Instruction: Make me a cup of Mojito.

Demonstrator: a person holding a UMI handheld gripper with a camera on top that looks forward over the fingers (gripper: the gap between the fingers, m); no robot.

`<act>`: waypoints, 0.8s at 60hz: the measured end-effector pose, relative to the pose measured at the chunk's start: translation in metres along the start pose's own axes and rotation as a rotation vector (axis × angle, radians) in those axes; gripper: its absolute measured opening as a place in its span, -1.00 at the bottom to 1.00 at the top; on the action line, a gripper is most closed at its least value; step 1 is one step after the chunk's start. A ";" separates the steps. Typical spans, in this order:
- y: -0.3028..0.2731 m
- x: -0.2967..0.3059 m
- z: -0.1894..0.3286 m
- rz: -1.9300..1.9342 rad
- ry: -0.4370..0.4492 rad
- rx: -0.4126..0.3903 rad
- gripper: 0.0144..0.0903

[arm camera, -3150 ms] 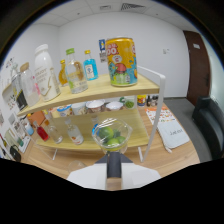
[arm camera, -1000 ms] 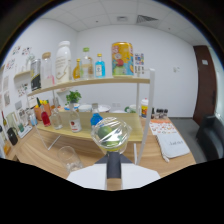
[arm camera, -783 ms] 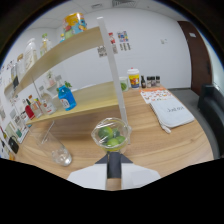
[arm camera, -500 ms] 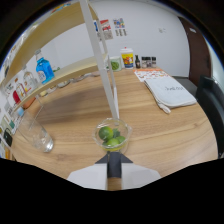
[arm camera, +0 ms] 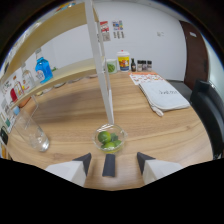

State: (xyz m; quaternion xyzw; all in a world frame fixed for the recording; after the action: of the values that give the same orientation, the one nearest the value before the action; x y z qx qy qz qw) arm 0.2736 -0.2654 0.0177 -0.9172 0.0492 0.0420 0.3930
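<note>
Wooden worktop [arm camera: 150,125], light brown with a visible grain, carries every item listed below.

Small clear glass bowl [arm camera: 110,138] with green lime pieces and a leaf inside: stands on the worktop just ahead of the fingertips, centred on the gap between them, at the foot of a white upright shelf post [arm camera: 101,65]. Half a second ago it sat close in between the fingers; now it stands free, slightly further forward.

Hand-held gripper [arm camera: 112,160]: two dark-tipped fingers spread wide apart, pressing on nothing, a dark bar between them. In the earlier frames the fingers were not visible apart like this, so the spread is new.

Tall clear drinking glass [arm camera: 31,131]: upright on the worktop, well off to the left of the bowl, apparently empty.

White cloth or folded mitt [arm camera: 164,95]: lies beyond the bowl to the right, next to an orange-and-white printed sheet [arm camera: 145,78].

Yellow-labelled white tub [arm camera: 123,61] and a row of small dark bottles [arm camera: 141,65]: at the far edge of the worktop by the wall.

Blue spray-type bottle [arm camera: 43,68]: on the pale wooden shelf [arm camera: 65,76] to the left.

Dark chair [arm camera: 209,107]: beside the worktop on the right.
</note>
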 end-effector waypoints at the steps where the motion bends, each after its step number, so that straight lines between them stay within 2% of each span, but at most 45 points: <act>1: -0.003 -0.001 -0.003 0.006 -0.002 0.006 0.86; 11: -0.048 -0.024 -0.056 0.030 0.032 0.136 0.88; 19: -0.075 -0.073 -0.104 0.046 0.037 0.238 0.87; 27: -0.083 -0.135 -0.135 0.023 0.027 0.296 0.87; 35: -0.068 -0.186 -0.145 -0.007 0.017 0.299 0.86; 48: -0.049 -0.237 -0.141 -0.054 0.005 0.256 0.86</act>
State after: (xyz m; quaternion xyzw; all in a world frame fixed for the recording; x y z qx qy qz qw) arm 0.0504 -0.3202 0.1775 -0.8607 0.0306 0.0223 0.5078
